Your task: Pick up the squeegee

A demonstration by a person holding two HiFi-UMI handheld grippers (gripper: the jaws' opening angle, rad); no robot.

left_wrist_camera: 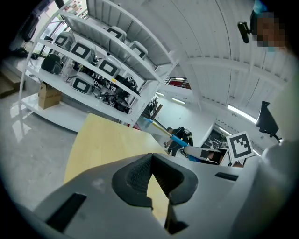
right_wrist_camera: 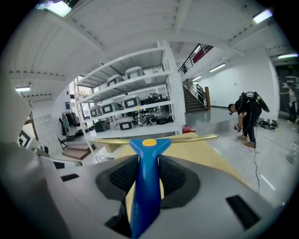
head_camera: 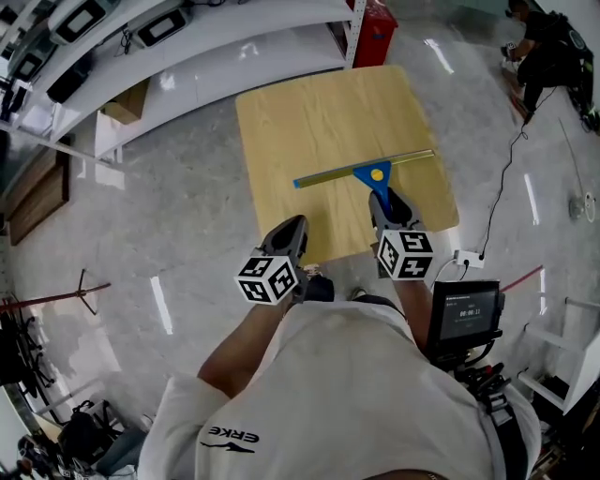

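The squeegee [head_camera: 366,170] has a long brass-coloured blade and a blue handle with a yellow dot. It hangs above the near part of the wooden table [head_camera: 309,122], blade crosswise. My right gripper [head_camera: 389,214] is shut on the blue handle; in the right gripper view the handle [right_wrist_camera: 148,186] runs up between both pads to the blade [right_wrist_camera: 187,138]. My left gripper [head_camera: 289,234] hovers at the table's near edge, left of the squeegee, jaws shut on nothing [left_wrist_camera: 152,161]. From the left gripper view the squeegee [left_wrist_camera: 174,138] shows at the right.
White shelving [head_camera: 187,56] with monitors stands beyond the table's far left, with a cardboard box [head_camera: 127,101] below it. A red object [head_camera: 375,28] sits past the far edge. A person [head_camera: 553,47] bends at the far right. A screen on a cart [head_camera: 464,314] stands near right.
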